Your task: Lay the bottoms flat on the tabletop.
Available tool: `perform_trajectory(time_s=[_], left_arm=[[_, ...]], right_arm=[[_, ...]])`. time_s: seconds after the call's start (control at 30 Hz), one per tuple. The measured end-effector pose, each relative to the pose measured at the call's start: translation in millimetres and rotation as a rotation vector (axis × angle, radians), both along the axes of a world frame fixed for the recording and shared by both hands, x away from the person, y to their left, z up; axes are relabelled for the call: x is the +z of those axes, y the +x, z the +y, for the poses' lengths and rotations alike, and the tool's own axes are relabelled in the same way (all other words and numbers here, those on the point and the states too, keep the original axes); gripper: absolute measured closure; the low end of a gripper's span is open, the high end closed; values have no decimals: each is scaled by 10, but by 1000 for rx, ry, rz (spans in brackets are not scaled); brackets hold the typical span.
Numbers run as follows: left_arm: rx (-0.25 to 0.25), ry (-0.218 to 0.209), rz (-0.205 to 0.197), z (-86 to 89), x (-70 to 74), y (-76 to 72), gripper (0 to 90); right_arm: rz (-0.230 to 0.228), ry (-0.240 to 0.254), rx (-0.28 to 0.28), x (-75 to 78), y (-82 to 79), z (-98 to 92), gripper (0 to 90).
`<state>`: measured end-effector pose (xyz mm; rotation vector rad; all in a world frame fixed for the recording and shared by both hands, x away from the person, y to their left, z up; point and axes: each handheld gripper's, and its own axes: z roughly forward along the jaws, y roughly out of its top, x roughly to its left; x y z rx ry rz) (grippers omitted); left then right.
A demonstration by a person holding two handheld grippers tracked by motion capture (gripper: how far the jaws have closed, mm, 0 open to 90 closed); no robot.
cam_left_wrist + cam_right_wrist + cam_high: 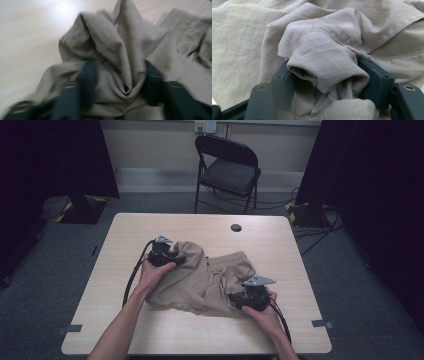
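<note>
Both tools pinch the beige garment (200, 280); high view alone shows table (150, 335).

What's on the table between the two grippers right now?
In the high view, only the crumpled beige garment spans the stretch from the left gripper to the right gripper; nothing else lies there.

Bare forearms, no sleeves; black left tool (176, 260), right tool (239, 298); grey plates, black cables.

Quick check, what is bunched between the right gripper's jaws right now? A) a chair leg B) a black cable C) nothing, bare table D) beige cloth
D: in the right gripper view a thick fold of the beige cloth sits bunched between the right gripper jaws, pressed by both.
</note>
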<state>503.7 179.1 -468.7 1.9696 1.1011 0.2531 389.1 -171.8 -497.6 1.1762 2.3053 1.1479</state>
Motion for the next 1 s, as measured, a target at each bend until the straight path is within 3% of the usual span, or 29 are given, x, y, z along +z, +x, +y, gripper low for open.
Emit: perform_trajectory(time_s=[0.1, 0.13, 0.43, 0.5, 0.57, 0.6, 0.7, 0.73, 0.83, 0.87, 0.93, 1.0], left_arm=[[-18, -84, 4, 110, 7, -76, 762], [-35, -90, -2, 146, 33, -111, 784], [-98, -154, -149, 425, 497, -667, 824], [-110, -180, -161, 475, 541, -808, 824], [-111, -159, -184, 506, 556, -966, 824], [-125, -161, -183, 526, 549, -1040, 824], [-139, -114, -212, 623, 511, -1277, 824], [-142, -130, -207, 673, 482, -1340, 824], [-130, -140, -186, 817, 376, -1510, 824], [-129, -110, -173, 872, 306, -1579, 824], [-118, -130, -131, 953, 148, -1654, 824], [-103, -86, -101, 1000, -1, -1688, 824]], right_arm=[[0, 0, 0, 0, -1, 1, 336], [-1, -1, 0, 0, -1, 2, 335], [2, 3, -7, 1, 0, 5, 334], [3, 2, -9, 2, -3, 6, 334], [5, 6, -13, 2, -3, 5, 333], [7, 10, -15, 1, -3, 5, 333], [6, 11, -14, 1, -1, 2, 332], [7, 12, -16, 1, -2, 2, 332], [6, 13, -16, 0, -2, 1, 332], [6, 13, -15, -1, -2, 1, 332], [6, 12, -16, -1, -4, 4, 332], [5, 10, -18, -1, -7, 7, 331]])
